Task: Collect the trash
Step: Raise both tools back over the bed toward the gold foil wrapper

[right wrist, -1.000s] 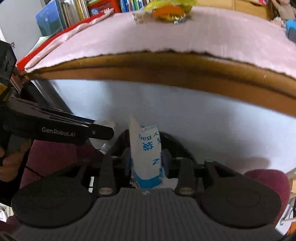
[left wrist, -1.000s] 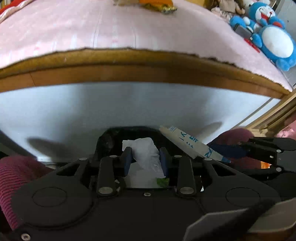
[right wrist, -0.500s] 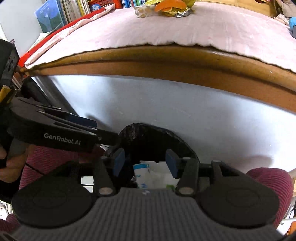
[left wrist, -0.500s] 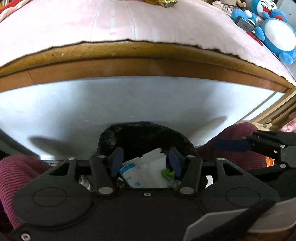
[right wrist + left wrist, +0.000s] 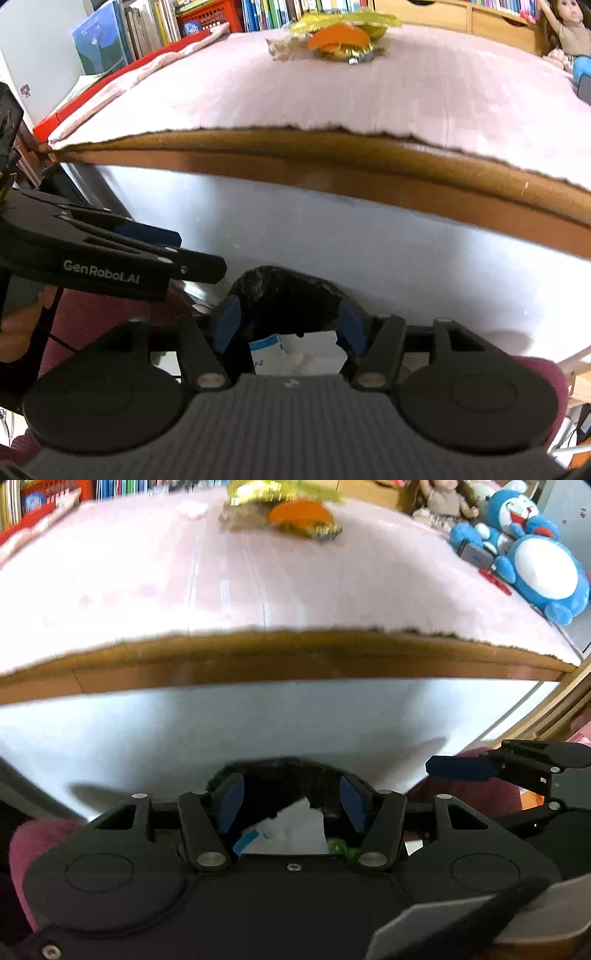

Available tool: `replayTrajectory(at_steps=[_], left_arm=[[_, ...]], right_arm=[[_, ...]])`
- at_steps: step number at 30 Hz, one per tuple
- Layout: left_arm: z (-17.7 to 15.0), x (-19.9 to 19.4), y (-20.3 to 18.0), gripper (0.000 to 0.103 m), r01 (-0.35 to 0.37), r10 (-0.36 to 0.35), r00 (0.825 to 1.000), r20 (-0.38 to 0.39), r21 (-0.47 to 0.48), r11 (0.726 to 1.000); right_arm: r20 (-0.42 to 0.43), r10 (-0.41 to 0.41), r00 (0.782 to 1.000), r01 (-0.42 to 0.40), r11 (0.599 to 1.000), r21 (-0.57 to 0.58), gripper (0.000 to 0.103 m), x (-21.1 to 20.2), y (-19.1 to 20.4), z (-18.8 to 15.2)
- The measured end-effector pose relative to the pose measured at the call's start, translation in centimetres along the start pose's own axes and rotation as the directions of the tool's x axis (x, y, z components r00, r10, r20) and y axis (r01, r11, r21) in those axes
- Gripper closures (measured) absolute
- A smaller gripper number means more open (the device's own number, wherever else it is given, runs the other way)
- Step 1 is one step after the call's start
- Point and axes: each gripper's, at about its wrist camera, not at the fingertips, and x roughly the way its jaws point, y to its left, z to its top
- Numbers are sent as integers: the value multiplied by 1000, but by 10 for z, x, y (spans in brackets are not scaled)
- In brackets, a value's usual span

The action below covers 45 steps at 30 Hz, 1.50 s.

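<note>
Surface: pink quilted bed cover (image 5: 258, 583) fills the upper half of both views, ending in a frayed edge over a brown wooden bed rail (image 5: 280, 661); white side panel (image 5: 258, 723) below it.

Room: row of books (image 5: 280, 9) at upper left; blue and white plush toy (image 5: 543, 572) at upper right.

Trash, uncollected: yellow and orange crumpled wrappers (image 5: 340, 37), top centre on the cover.

Trash, collected: white tissue (image 5: 295, 830) and blue-printed white packet (image 5: 264, 354) lie in the black-lined bin (image 5: 280, 295) at lower centre, against the panel.

Left gripper (image 5: 291, 801): jaws apart above the bin, empty.

Right gripper (image 5: 291, 325): jaws opening, wide, pads clear of the packet.

Cover between rail and wrappers lies bare.
</note>
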Motion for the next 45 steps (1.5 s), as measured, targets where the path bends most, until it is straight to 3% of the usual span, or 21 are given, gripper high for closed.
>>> replayTrajectory(at_steps=[4, 6, 10, 12, 16, 21, 24, 26, 28, 37, 39, 40, 41, 45], left_arm=[[13, -26, -2, 45, 14, -17, 996, 86, 31, 999], [20, -39, -3, 38, 26, -31, 990, 134, 42, 999], [34, -64, -3, 18, 17, -33, 950, 310, 54, 998], [41, -69, -4, 14, -8, -10, 926, 376, 47, 999], [63, -64, -1, 11, -34, 24, 909, 417, 14, 999], [99, -47, 14, 11, -55, 66, 894, 442, -38, 998], [123, -28, 32, 25, -58, 90, 891, 445, -85, 995], [136, -18, 41, 46, -49, 93, 893, 440, -109, 993], [150, -7, 46, 56, -38, 90, 901, 423, -129, 991], [191, 48, 63, 54, 53, 28, 934, 357, -216, 975], [194, 59, 66, 61, 78, 7, 941, 340, -236, 969], [195, 63, 68, 72, 97, -10, 944, 329, -249, 964], [195, 66, 70, 91, 111, -25, 949, 315, -258, 960], [191, 67, 67, 100, 107, -22, 946, 322, -249, 963]], right_arm=[[65, 19, 998, -17, 1000, -24, 26, -19, -1, 13], [111, 26, 993, -22, 999, -36, 21, -29, -2, 22], [198, 39, 979, -29, 998, -50, 13, -45, -10, 39], [236, 19, 972, -6, 999, -54, 12, -48, -15, 48], [324, -41, 945, 57, 998, -40, 4, -51, -28, 66], [392, -92, 915, 110, 994, -24, 4, -39, -43, 92], [398, -101, 912, 102, 995, 17, 5, -26, -54, 110], [399, -111, 910, 113, 993, 19, 6, -17, -57, 117], [389, -129, 912, 140, 990, 0, 10, -5, -57, 125], [380, -115, 918, 158, 984, -85, 11, 31, -46, 146], [376, -127, 918, 176, 979, -100, 11, 38, -45, 149], [372, -128, 919, 179, 978, -104, 11, 40, -45, 151], [369, -128, 921, 178, 978, -105, 11, 42, -45, 151], [367, -118, 923, 166, 981, -102, 11, 44, -46, 153]])
